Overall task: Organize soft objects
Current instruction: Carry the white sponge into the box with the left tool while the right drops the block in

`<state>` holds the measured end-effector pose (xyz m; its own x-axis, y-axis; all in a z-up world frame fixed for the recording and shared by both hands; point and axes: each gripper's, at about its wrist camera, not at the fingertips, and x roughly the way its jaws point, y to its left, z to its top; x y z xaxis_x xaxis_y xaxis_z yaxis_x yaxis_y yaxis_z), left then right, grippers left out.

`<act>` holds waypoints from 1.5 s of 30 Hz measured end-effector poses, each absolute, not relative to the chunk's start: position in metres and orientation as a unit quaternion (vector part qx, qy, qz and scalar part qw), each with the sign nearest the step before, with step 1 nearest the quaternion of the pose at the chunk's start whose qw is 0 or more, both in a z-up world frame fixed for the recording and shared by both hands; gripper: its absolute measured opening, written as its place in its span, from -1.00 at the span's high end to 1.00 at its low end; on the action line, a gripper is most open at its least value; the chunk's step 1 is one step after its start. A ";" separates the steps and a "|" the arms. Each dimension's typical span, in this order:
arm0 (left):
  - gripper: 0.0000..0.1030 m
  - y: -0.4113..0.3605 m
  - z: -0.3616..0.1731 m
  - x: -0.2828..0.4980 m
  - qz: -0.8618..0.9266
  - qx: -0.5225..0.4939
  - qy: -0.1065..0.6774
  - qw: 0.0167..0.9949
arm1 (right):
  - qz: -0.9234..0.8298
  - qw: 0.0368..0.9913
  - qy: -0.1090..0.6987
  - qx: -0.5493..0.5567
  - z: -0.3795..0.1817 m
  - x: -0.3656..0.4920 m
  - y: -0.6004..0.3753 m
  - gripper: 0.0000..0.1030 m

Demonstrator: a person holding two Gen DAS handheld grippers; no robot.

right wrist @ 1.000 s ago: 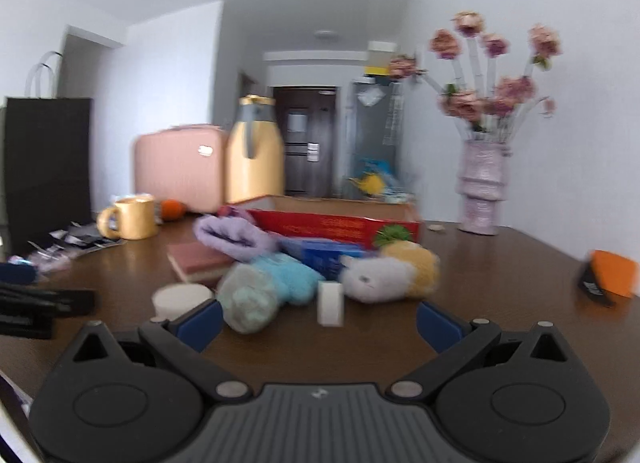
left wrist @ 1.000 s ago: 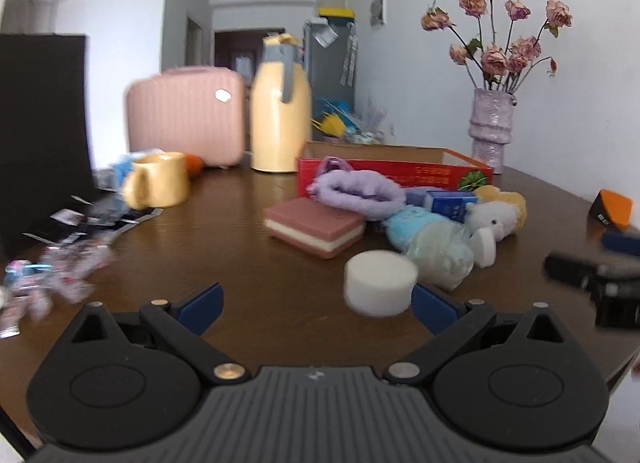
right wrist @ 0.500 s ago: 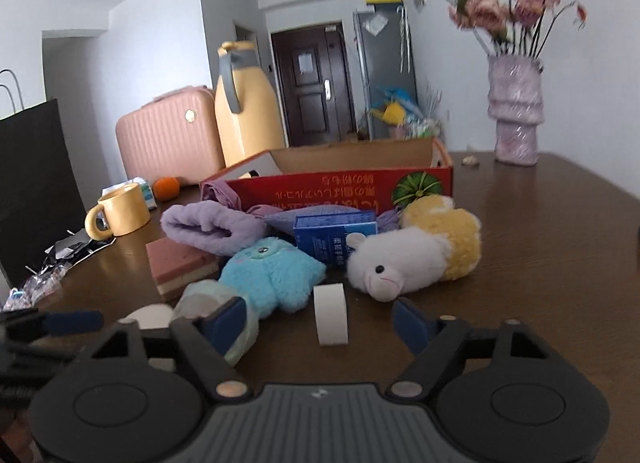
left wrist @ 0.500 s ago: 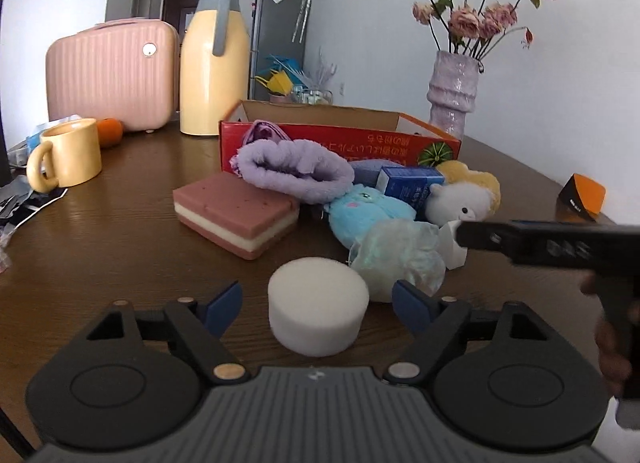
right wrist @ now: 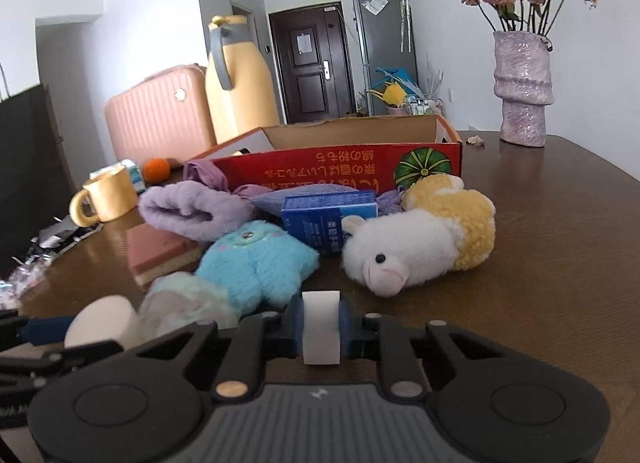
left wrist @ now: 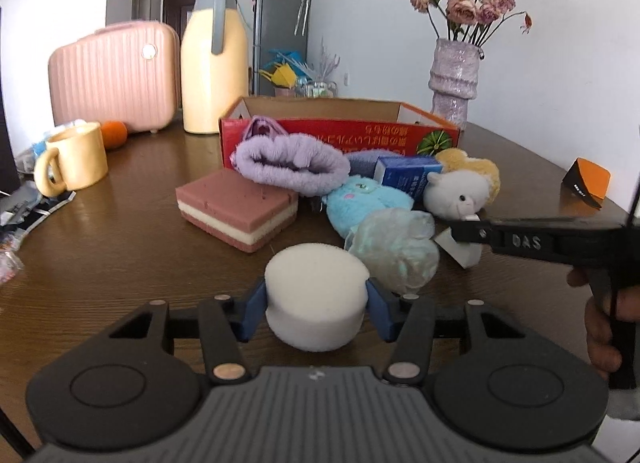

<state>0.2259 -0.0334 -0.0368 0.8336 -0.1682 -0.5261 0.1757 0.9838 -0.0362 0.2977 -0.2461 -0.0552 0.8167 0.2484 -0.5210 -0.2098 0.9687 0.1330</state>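
My left gripper [left wrist: 316, 305] is shut on a round white sponge [left wrist: 316, 295] that rests on the brown table [left wrist: 120, 247]. My right gripper [right wrist: 321, 329] is shut on a small white foam block [right wrist: 321, 327]. Beyond lie a pale green bath pouf [left wrist: 398, 253], a blue plush [right wrist: 256, 259], a white and yellow lamb plush [right wrist: 420, 247], a purple fluffy cloth [left wrist: 292, 161], a pink layered sponge [left wrist: 238, 211] and a blue carton [right wrist: 330, 219]. Behind them stands an open red cardboard box [right wrist: 340, 169].
A yellow mug [left wrist: 74, 159], an orange [left wrist: 114, 134], a pink case [left wrist: 114, 77] and a yellow jug [left wrist: 214, 59] stand at the back left. A purple vase of dried flowers [right wrist: 522, 87] stands at the back right. An orange and black object [left wrist: 588, 183] lies at the right.
Both grippers moved forward and closed: the left onto the round white sponge, the right onto the white foam block.
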 end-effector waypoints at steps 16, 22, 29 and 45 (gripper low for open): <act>-0.05 -0.050 0.012 0.163 -0.090 0.007 0.195 0.977 | 0.123 0.972 0.195 0.048 -0.012 0.182 -0.274 0.67; -0.05 -0.043 0.029 0.189 -0.072 -0.013 0.184 0.980 | 0.113 0.978 0.173 0.039 0.006 0.182 -0.281 0.67; -0.05 -0.030 0.062 0.269 -0.069 -0.022 0.158 0.985 | 0.114 0.979 0.165 0.045 0.033 0.229 -0.295 0.67; -0.08 -0.027 0.047 0.607 -0.069 0.047 0.271 0.959 | 0.098 0.960 0.254 0.068 0.059 0.569 -0.296 0.66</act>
